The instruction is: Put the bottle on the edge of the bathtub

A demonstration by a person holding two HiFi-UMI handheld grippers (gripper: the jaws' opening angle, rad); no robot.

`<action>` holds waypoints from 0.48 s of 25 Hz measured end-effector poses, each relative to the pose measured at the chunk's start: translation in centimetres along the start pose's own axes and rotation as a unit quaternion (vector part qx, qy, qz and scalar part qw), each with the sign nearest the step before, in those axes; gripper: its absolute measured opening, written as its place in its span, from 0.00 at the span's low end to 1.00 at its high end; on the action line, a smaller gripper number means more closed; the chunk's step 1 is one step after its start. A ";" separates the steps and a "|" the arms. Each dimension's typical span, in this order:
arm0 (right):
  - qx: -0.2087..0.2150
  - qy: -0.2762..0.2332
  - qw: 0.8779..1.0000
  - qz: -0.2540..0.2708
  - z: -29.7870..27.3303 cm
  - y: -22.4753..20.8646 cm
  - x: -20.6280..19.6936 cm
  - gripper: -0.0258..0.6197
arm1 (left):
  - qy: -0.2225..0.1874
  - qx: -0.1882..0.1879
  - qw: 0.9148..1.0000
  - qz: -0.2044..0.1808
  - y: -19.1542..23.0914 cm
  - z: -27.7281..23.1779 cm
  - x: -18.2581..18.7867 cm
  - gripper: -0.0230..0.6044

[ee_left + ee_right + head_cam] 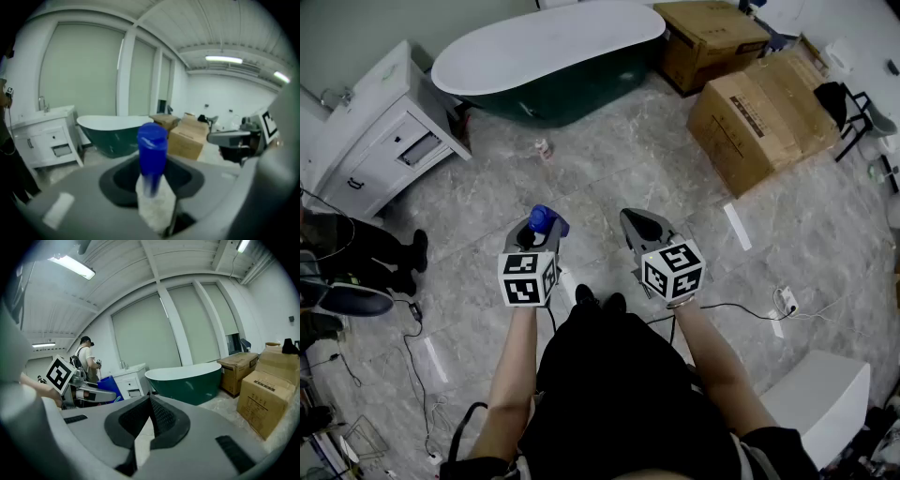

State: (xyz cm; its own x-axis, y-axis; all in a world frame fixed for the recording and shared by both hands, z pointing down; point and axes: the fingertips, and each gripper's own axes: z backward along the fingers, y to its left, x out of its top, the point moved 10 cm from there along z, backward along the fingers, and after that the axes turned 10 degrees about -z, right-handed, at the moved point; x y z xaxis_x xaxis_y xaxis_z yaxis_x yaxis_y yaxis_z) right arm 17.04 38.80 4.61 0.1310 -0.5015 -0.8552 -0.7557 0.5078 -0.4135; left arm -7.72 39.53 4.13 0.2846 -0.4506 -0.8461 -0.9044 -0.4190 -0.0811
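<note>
A blue bottle (547,220) stands upright between the jaws of my left gripper (538,227), which is shut on it at waist height above the floor. In the left gripper view the blue bottle (152,152) rises in the middle, between the jaws of that gripper (152,187). The dark green bathtub (546,54) with a white rim lies far ahead across the floor, also seen as the bathtub (110,131) and the bathtub (186,378). My right gripper (630,218) is level beside the left one, shut and empty; its jaws (150,404) meet at the tip.
A white vanity cabinet (380,141) stands left of the tub. Cardboard boxes (764,117) sit to its right. A person's legs (370,246) are at the left. A small object (544,148) and cables (741,309) lie on the marble floor. A white block (816,394) is lower right.
</note>
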 end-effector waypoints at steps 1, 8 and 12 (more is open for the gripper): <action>-0.001 0.000 1.000 -0.001 0.2 -0.1 -0.1 0.04 | 0.001 0.000 1.000 0.000 -0.2 0.0 -0.1 0.28; 0.002 -0.003 1.000 -0.010 1.6 -0.6 -0.8 0.04 | 0.000 0.003 1.000 -0.002 -1.4 0.2 -0.3 0.28; 0.007 0.001 1.000 -0.020 1.8 -0.6 -1.1 0.04 | -0.003 0.009 1.000 -0.001 -1.5 0.5 -0.3 0.28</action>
State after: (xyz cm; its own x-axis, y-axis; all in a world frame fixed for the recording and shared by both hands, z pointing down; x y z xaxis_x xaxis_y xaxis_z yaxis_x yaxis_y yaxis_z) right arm 18.55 40.29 5.23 0.1600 -0.5237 -0.8367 -0.7414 0.4959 -0.4522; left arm -6.57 40.69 4.23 0.2851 -0.4441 -0.8494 -0.9089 -0.4065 -0.0925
